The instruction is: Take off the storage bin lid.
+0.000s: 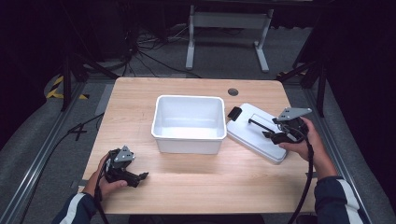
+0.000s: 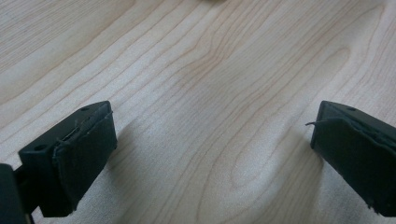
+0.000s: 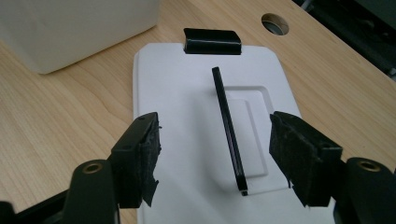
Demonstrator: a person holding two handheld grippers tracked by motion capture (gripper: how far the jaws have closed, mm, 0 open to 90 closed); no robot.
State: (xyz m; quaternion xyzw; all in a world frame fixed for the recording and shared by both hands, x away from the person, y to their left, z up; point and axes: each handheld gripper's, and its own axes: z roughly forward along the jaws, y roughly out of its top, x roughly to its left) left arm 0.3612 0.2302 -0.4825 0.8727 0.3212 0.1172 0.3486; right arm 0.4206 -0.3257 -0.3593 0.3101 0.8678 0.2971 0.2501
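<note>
Both grippers' jaws spread: left gripper (image 1: 140, 176) on bare table (image 1: 196, 186), right gripper (image 3: 215, 158) astride lid (image 3: 187, 93) handle (image 3: 229, 126), prob. untouched, beside tub (image 1: 188, 122).

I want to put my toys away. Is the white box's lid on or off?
Off. The lid lies flat on the table beside the open box.

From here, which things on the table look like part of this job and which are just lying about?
Likely in play:
- white rectangular plastic lid with a thin black handle
- open white plastic bin
- right hand-held gripper, jaws open astride the handle

Idle:
- left hand-held gripper, open over bare wood
- cables on the floor
</note>
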